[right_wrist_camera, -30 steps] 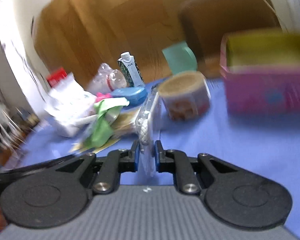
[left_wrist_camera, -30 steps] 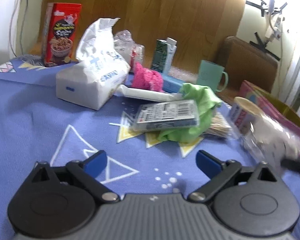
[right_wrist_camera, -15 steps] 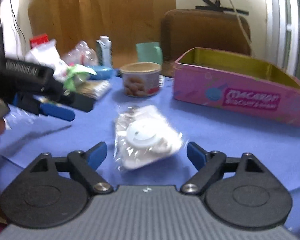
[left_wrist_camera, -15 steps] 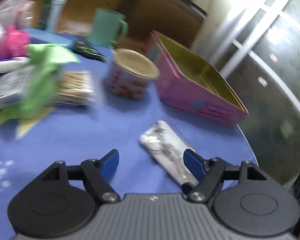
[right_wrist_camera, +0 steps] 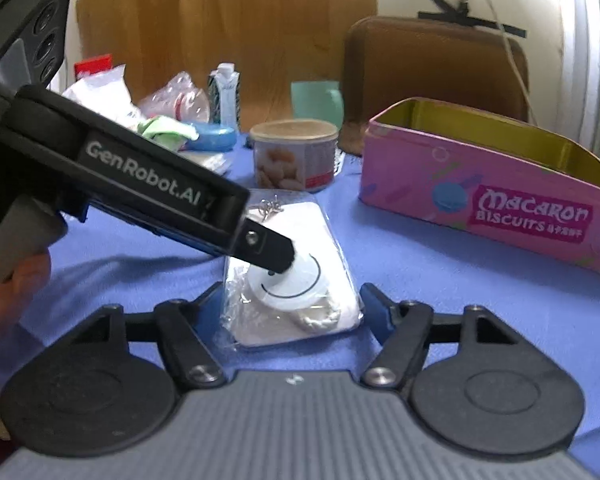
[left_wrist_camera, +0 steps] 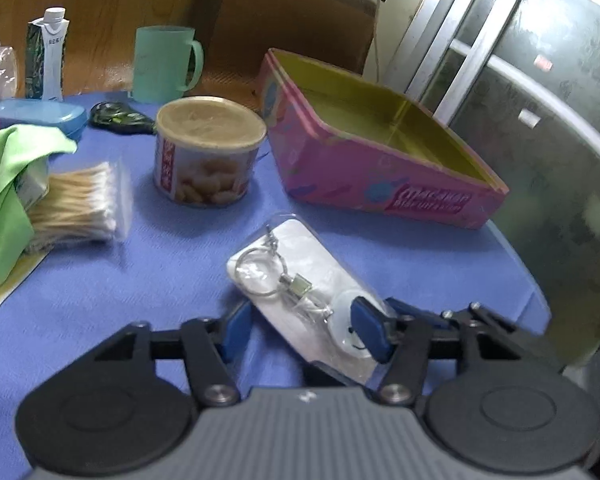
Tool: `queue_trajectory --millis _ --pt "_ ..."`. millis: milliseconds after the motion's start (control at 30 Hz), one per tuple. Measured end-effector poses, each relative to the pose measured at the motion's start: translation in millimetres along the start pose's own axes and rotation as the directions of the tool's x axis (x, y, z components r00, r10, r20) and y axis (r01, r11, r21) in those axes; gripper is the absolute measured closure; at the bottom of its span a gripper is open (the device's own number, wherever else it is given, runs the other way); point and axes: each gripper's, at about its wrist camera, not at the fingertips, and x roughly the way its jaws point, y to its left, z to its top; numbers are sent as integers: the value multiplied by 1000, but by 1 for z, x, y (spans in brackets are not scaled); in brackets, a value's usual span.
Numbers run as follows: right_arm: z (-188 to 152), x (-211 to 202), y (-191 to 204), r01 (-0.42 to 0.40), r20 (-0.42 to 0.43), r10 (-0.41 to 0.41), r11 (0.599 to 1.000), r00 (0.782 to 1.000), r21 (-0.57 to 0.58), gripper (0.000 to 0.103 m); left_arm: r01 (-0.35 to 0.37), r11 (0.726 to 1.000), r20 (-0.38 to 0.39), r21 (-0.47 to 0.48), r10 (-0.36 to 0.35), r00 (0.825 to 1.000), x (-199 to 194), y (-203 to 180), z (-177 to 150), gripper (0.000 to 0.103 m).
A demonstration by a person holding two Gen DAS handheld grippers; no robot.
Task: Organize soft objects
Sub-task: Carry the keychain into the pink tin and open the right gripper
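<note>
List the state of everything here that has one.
keychain packet, lying flat
left tool, closing on packet
right tool, wide, closing, packet between, ungripped
pink tin, open, looks empty
round can, upright, lidded
blue case, shut
mug, upright

The left gripper (left_wrist_camera: 300,328) points down at a slant, reaching in from the left of the right wrist view. Its jaws are closing, with a clear packet (left_wrist_camera: 300,280) between the blue pads (left_wrist_camera: 366,330); the right-hand pad lies on the packet's top, the other sits just beside its edge. A hand (right_wrist_camera: 8,284) grips its grey handle low at the left. The right gripper (right_wrist_camera: 290,308) is tipped gently downward, its jaws wide apart but closing, the packet's near end between them without either pad pressing it.
</note>
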Motion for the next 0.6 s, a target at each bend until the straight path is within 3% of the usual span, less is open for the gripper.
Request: queue_trajectory --millis 100,267,367,433,533,600 --pt "3 -9 -5 28 84 -29 999 996 16 30 54 998 67 30 -56 996 -12 -12 17 50" --pt "37 -19 -28 138 244 -139 990 960 23 30 51 981 170 187 -83 982 -5 -59 67 49" --pt "63 -6 -54 179 271 -198 980 942 92 29 60 975 187 216 -102 977 25 -73 91 42" --pt "78 15 -73 218 263 -252 964 931 151 26 12 985 211 172 -49 976 35 -71 96 43" --pt "89 39 -94 305 255 -339 938 906 165 24 47 993 241 112 -73 968 18 -50 85 43" --pt "91 41 -105 311 234 -356 927 905 207 24 40 993 269 111 -69 961 -6 -31 70 43"
